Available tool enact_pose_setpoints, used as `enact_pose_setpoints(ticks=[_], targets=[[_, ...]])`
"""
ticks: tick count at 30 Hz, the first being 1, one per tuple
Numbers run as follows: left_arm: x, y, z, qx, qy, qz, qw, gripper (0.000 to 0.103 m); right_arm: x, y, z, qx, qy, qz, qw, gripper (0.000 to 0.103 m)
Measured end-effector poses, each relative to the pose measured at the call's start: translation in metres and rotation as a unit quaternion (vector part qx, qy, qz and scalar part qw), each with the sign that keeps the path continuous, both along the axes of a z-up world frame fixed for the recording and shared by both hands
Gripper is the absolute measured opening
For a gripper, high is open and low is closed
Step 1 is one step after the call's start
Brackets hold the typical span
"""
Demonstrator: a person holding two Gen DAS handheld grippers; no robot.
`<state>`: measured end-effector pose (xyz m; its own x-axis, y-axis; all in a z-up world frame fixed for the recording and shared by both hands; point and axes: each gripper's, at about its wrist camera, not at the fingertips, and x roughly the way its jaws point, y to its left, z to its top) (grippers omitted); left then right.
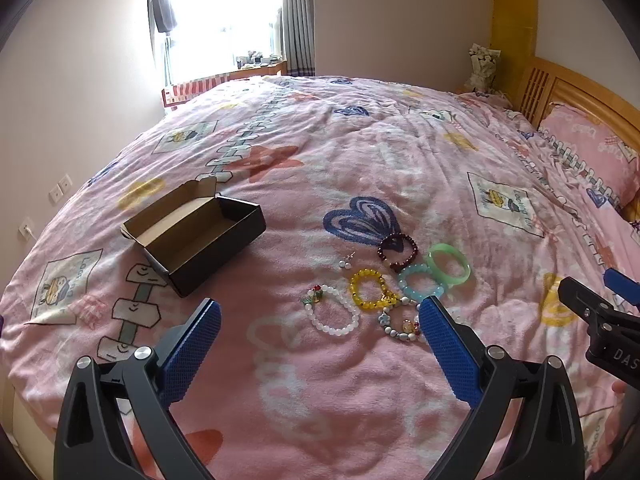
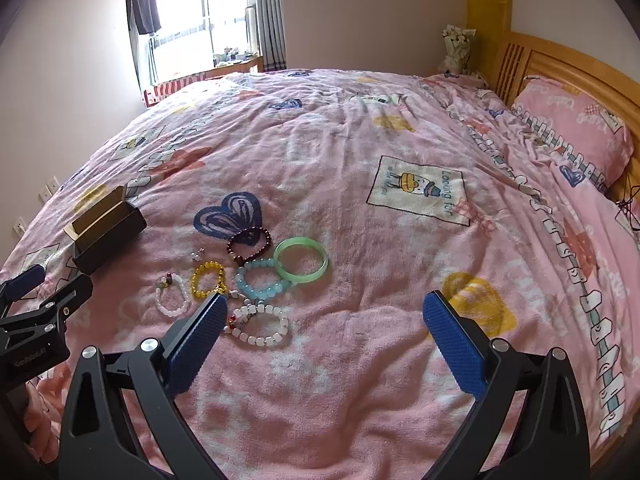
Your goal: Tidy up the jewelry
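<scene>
left gripper [image 1: 320,320]: wide, shows box [image 1: 200,236] interior | right gripper [image 2: 322,314]: wide, box side-on

Six bracelets [image 2: 301,261], one box [image 1: 200,236]

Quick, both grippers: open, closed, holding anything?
Left gripper: open, holding nothing, above the pink bedspread.
Right gripper: open, holding nothing.
</scene>
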<state>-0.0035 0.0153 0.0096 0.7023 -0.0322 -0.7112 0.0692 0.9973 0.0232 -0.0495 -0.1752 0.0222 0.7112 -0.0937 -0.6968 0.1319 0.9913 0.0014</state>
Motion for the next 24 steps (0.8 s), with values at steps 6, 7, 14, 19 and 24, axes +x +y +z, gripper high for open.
enact_pose_setpoints(ticks=[6, 7, 14, 19, 24], targets=[[0.0003, -0.0004, -0.0015, 0.002, 0.002, 0.002, 1.0000, 0.097, -0.0008, -0.0005, 0.0000, 0.000, 0.000, 0.000, 1.000, 0.096], [0.0003, -0.0003, -0.0014, 0.002, 0.002, 0.002, 1.0000, 0.097, -0.0017, -0.0007, 0.0009, 0.000, -0.001, 0.000, 1.000, 0.096], [-0.0011, -0.0006, -0.0013, -0.002, -0.002, -0.003, 1.0000, 0.097, -0.0005, 0.0003, 0.0006, 0.001, 0.000, 0.001, 1.000, 0.096], [-0.0020, -0.0006, -0.0003, -0.002, -0.004, -0.003, 1.0000, 0.097, -0.0003, 0.0007, 0.0009, 0.001, 0.000, 0.001, 1.000, 0.096], [-0.0043, -0.0006, 0.0023, -0.002, -0.007, -0.004, 1.0000, 0.097, -0.0003, 0.0007, 0.0017, 0.000, 0.000, 0.001, 1.000, 0.096]])
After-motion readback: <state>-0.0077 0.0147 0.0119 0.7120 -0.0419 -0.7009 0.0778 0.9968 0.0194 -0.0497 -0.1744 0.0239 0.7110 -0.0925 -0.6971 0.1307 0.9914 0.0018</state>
